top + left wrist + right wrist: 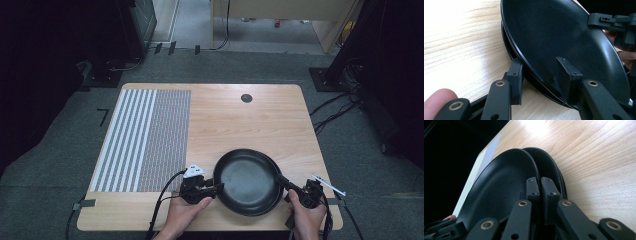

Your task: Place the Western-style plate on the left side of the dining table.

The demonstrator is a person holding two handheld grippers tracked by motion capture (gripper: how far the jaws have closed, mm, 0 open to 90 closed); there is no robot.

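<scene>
While my fingers pinch opposite rims, the top pan (248, 176) sits between them.
Left fingers (515, 75) straddle its rim; right fingers (533, 188) clamp its far edge above the lower pan (550, 167).

Both forearms come in from bottom edge, approx level. L hand (186, 209) holds left gripper (216, 188), pointing right, jaws clamped on a rim: one inside, one outside. R hand (306, 212) holds right gripper (281, 180), pointing up-left, jaws pinched nearly together on opposite rim
</scene>
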